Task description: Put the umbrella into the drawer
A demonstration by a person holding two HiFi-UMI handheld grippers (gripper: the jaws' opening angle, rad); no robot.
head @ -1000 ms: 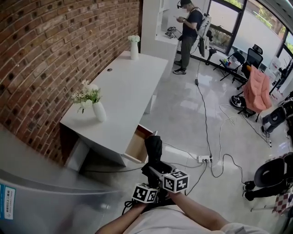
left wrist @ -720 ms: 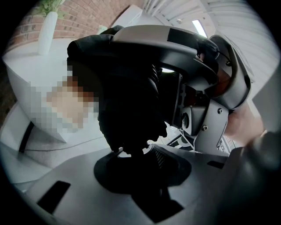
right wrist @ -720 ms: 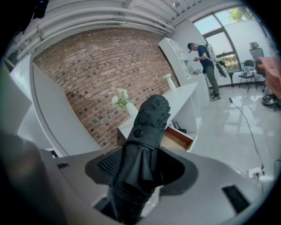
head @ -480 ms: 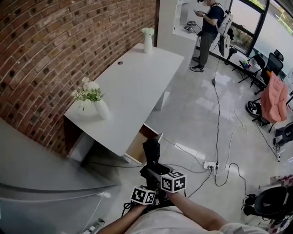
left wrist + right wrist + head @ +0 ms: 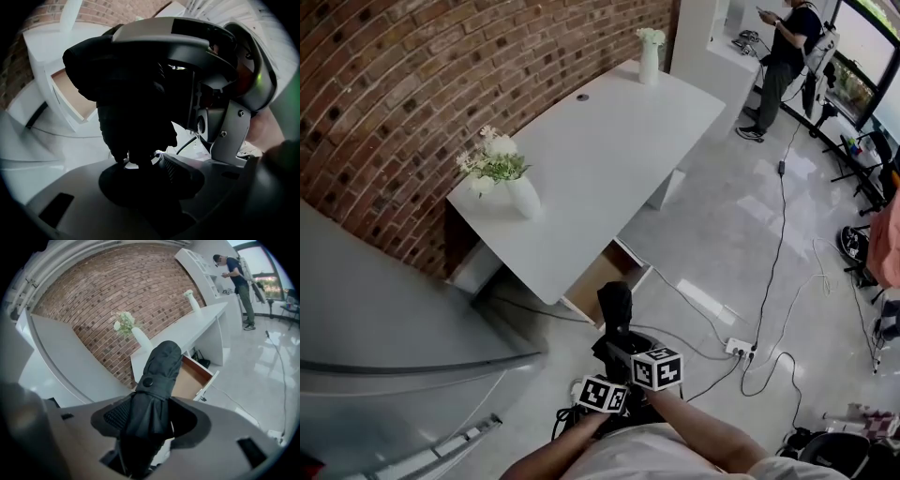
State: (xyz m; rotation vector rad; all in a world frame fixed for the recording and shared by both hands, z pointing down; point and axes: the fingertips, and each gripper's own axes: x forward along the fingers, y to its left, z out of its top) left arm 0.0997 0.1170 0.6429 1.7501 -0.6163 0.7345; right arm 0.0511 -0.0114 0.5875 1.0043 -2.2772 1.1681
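A folded black umbrella [image 5: 615,307] is held upright in front of me, its tip toward the open drawer [image 5: 602,277] under the white desk [image 5: 609,159]. My right gripper [image 5: 625,345] is shut on the umbrella's middle; in the right gripper view the umbrella [image 5: 158,377] runs out from the right gripper [image 5: 149,414] toward the drawer [image 5: 191,377]. My left gripper [image 5: 612,373] sits just below and is shut on the umbrella's lower end. In the left gripper view the dark umbrella [image 5: 131,93] fills the left gripper [image 5: 139,165], with the right gripper's body beside it.
Two white vases of flowers [image 5: 521,195] [image 5: 649,62] stand on the desk against the brick wall [image 5: 412,84]. A power strip with cables [image 5: 739,350] lies on the floor to the right. A person [image 5: 785,45] stands far back. A grey surface [image 5: 384,328] is at my left.
Both grippers have come down and closer to the desk with the umbrella. The open drawer now lies just past the umbrella's tip. Both grips look unchanged.
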